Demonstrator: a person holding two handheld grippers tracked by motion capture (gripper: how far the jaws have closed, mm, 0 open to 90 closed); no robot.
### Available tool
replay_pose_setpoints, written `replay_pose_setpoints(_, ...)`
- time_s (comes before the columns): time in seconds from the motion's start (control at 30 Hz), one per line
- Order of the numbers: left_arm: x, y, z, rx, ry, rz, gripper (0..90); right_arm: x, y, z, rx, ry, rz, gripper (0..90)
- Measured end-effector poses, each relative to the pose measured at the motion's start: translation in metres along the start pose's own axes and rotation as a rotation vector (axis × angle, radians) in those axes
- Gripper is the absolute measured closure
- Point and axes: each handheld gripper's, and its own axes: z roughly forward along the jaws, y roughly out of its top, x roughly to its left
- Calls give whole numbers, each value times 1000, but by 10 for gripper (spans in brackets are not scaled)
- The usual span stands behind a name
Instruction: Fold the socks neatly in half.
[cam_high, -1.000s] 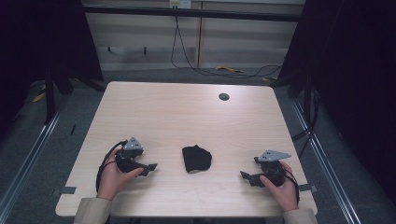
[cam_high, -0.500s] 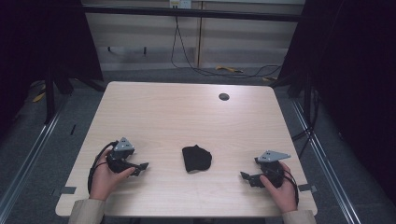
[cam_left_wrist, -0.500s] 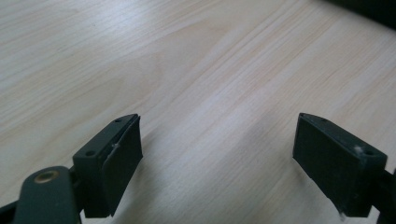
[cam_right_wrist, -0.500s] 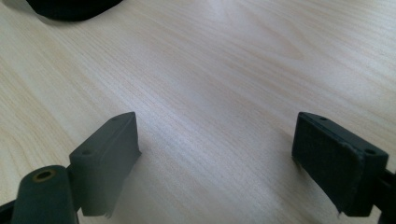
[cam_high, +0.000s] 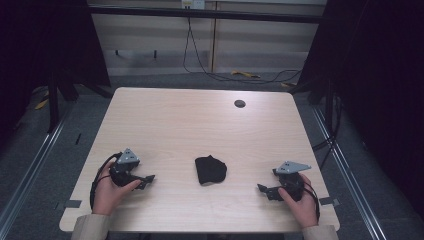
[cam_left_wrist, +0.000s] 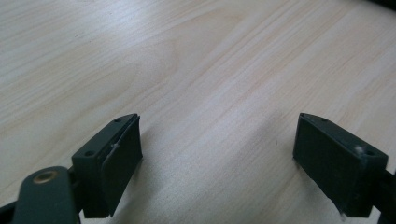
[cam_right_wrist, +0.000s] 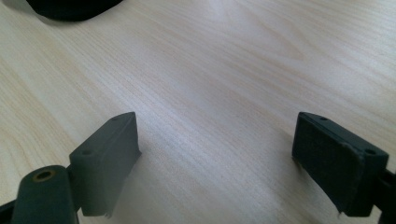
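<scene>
A crumpled black cloth (cam_high: 210, 169) lies on the light wooden table (cam_high: 200, 125), near the front and about midway between my hands. My left gripper (cam_high: 148, 180) rests low at the front left, jaws pointing right toward the cloth, a hand's width short of it. In the left gripper view my left gripper (cam_left_wrist: 217, 163) stands open over bare wood. My right gripper (cam_high: 262, 190) sits at the front right, jaws pointing left. Its own view shows my right gripper (cam_right_wrist: 215, 163) open, with the edge of the black cloth (cam_right_wrist: 70, 8) at the top left.
A small round dark grommet (cam_high: 240, 104) sits in the table near its far right edge. Cables (cam_high: 200, 60) trail over the floor behind the table. Dark frame posts (cam_high: 55, 95) stand to the left and right of it.
My left hand and gripper have drifted left and slightly toward the front edge, away from the cloth. The right gripper and the cloth have stayed put.
</scene>
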Motion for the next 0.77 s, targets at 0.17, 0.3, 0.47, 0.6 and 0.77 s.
replay_pose_setpoints(0.17, -1, -3, 3, -31, -9, -2, 105, 0, 0, 0, 0, 0, -1, 139)
replay_pose_setpoints(0.3, -1, -3, 3, -22, -7, 14, 81, 0, 0, 0, 0, -1, 0, 138)
replay_pose_setpoints(0.47, -1, -3, 3, -22, -8, 14, 78, 0, 0, 0, 0, -1, -1, 138)
replay_pose_setpoints(0.6, -1, -3, 3, -23, -11, 11, 78, 0, 0, 0, 0, 0, -1, 138)
replay_pose_setpoints(0.77, -1, -3, 3, -22, -10, 12, 77, 0, 0, 0, 0, 0, -1, 137)
